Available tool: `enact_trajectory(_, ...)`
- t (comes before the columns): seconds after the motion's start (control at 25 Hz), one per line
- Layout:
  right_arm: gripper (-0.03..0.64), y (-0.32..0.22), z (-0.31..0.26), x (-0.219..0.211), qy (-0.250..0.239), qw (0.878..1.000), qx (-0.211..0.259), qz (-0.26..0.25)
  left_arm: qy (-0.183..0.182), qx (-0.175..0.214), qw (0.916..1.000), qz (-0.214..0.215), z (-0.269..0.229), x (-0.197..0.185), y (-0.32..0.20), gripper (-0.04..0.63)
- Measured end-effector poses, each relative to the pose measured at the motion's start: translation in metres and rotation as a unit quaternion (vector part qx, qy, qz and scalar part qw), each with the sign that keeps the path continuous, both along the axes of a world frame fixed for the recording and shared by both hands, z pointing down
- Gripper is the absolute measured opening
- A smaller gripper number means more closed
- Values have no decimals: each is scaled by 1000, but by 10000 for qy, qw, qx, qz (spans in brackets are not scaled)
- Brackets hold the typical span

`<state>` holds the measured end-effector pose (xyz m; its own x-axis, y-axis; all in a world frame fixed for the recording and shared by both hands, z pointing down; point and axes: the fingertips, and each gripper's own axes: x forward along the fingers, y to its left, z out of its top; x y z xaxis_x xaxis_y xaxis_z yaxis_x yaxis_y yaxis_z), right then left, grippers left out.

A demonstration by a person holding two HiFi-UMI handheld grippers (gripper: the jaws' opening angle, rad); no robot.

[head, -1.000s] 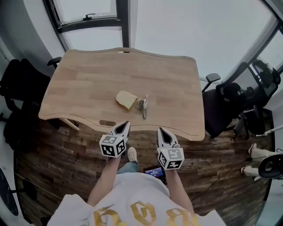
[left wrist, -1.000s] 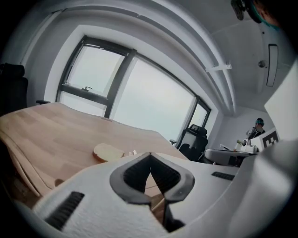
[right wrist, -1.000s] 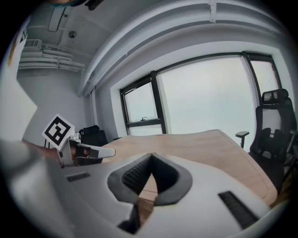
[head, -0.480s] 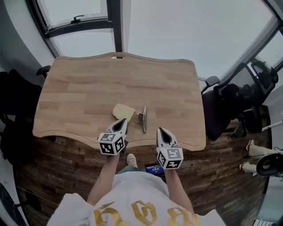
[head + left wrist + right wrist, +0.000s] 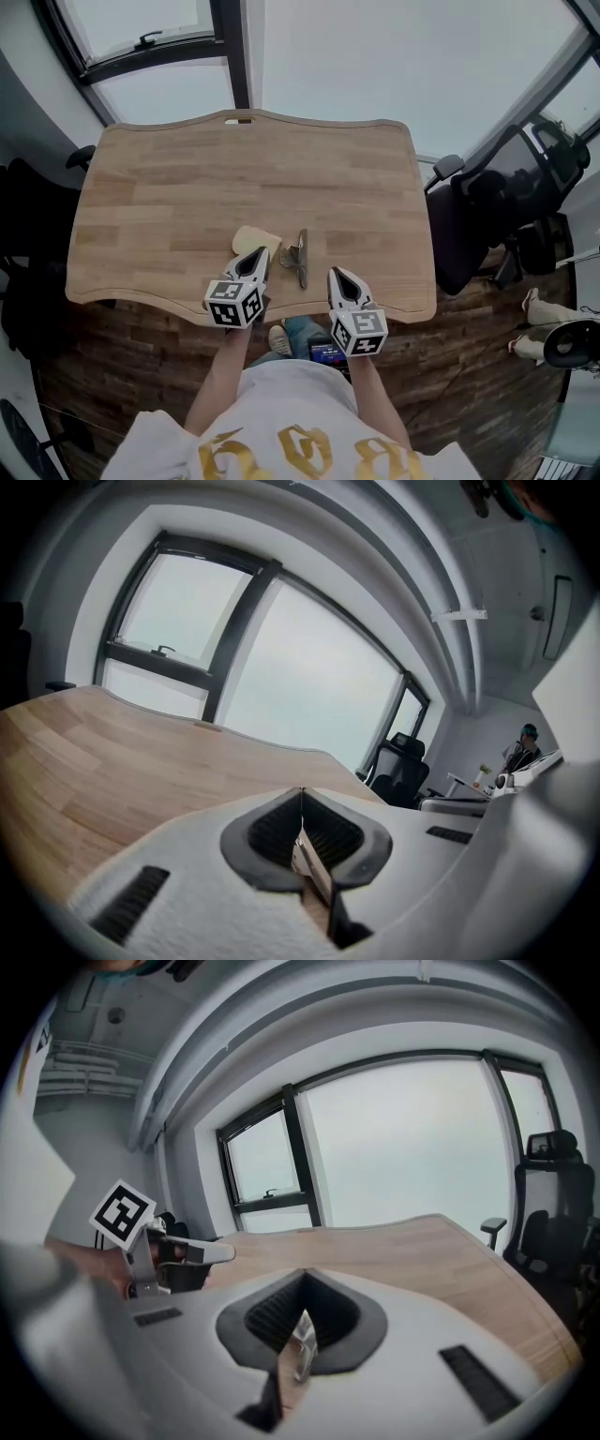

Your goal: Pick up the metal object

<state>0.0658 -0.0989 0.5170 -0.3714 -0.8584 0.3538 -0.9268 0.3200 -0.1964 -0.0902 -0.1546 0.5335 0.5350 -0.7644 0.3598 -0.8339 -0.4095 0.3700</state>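
A small metal object point(image 5: 298, 256) lies on the wooden table point(image 5: 169, 216) near its front edge, just right of a slice of bread point(image 5: 253, 237). My left gripper point(image 5: 259, 254) is shut and empty, its tip over the bread's near edge, left of the metal object. My right gripper point(image 5: 335, 274) also looks shut and empty, at the table's front edge to the lower right of the object. In the left gripper view the left gripper point(image 5: 301, 791) has its jaws meeting at the tip. In the right gripper view a sliver of the metal object point(image 5: 302, 1342) shows behind the closed right gripper point(image 5: 305, 1274).
Black office chairs stand right of the table point(image 5: 473, 220) and left of it point(image 5: 28, 234). Large windows point(image 5: 159, 37) lie beyond the far edge. A small screen point(image 5: 327, 355) and a shoe point(image 5: 278, 339) are on the wooden floor below me.
Both grippers have moved forward from in front of the table to its front edge. The left tip now reaches the bread. Bread and metal object have not moved on the table.
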Motion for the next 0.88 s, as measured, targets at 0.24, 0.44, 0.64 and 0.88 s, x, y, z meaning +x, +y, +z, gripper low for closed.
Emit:
enact_trajectory(0.24, 11, -19, 8, 3, -38, 10000, -83, -27, -5, 2, 10000, -56, 3, -2, -18, 20)
enact_trajectory(0.44, 12, -29, 13, 10, 55, 10000, -71, 9, 182, -170, 9997, 73, 13, 11, -29, 20)
enact_trajectory(0.64, 11, -39, 20, 16, 107, 9998, -181, 3, 240, -331, 9991, 133, 22, 18, -38, 20)
enact_trajectory(0.88, 11, -50, 31, 19, 63, 9989, -472, -31, 128, -584, 9978, 296, 35, 23, -41, 20)
